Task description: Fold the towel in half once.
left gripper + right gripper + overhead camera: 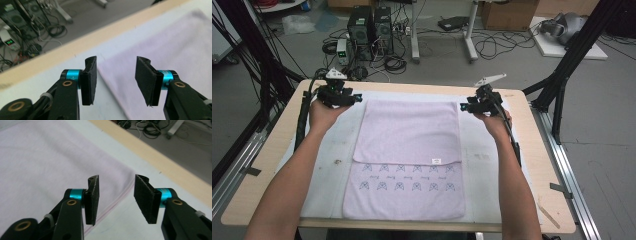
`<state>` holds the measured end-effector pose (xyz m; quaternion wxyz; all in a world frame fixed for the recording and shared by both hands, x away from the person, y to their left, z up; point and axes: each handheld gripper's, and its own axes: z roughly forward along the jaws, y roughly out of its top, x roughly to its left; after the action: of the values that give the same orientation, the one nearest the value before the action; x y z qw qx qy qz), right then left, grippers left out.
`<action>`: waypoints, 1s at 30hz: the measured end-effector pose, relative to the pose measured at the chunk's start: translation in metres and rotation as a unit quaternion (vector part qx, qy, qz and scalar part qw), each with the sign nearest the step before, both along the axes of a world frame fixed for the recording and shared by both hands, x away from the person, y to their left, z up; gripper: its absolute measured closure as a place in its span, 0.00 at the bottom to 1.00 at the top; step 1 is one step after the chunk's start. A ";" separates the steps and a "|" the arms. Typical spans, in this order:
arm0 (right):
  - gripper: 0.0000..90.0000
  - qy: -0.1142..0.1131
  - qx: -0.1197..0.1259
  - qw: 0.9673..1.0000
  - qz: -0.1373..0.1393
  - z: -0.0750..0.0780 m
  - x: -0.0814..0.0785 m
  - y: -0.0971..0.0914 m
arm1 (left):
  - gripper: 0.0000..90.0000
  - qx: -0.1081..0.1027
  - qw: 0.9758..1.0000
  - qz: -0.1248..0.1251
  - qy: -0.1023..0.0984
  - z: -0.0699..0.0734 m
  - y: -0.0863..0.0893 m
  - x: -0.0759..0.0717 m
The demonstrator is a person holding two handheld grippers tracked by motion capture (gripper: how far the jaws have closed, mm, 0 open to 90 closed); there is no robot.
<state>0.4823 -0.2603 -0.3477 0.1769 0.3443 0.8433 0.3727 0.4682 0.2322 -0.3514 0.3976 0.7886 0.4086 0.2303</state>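
On the white mat [492, 150] covering the table [267, 165], the pink towel [407, 150] lay flat, its far part doubled over the patterned near part. I had both tongs hanging just above its far corners with nothing between the jaws. The left gripper [116, 80] stood apart over the towel's far left corner [105, 68], and the right gripper [116, 197] stood apart over the far right corner [130, 178]. I judged the towel light, soft and limp: it would sag and drape rather than keep any shape. Its nap should grip well against the pads [146, 200]. I reckoned the two folded corners were the best hold, pinching both layers together so neither slipped loose.
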 end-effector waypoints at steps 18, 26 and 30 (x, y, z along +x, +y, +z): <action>0.59 0.037 0.036 0.996 0.077 -0.057 -0.102 -0.001 | 0.59 -0.023 0.993 -0.114 0.007 -0.055 0.008 -0.103; 0.61 0.018 0.038 0.995 0.090 -0.068 -0.129 0.005 | 0.69 -0.009 0.991 -0.130 0.021 -0.075 0.008 -0.123; 0.61 0.025 0.041 0.995 0.090 -0.074 -0.131 0.005 | 0.69 -0.013 0.990 -0.138 0.027 -0.078 0.005 -0.122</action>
<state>0.3515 -0.2555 -0.4220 0.1069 0.2832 0.8591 0.4128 0.3462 0.2376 -0.4296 0.4243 0.8382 0.3095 0.1470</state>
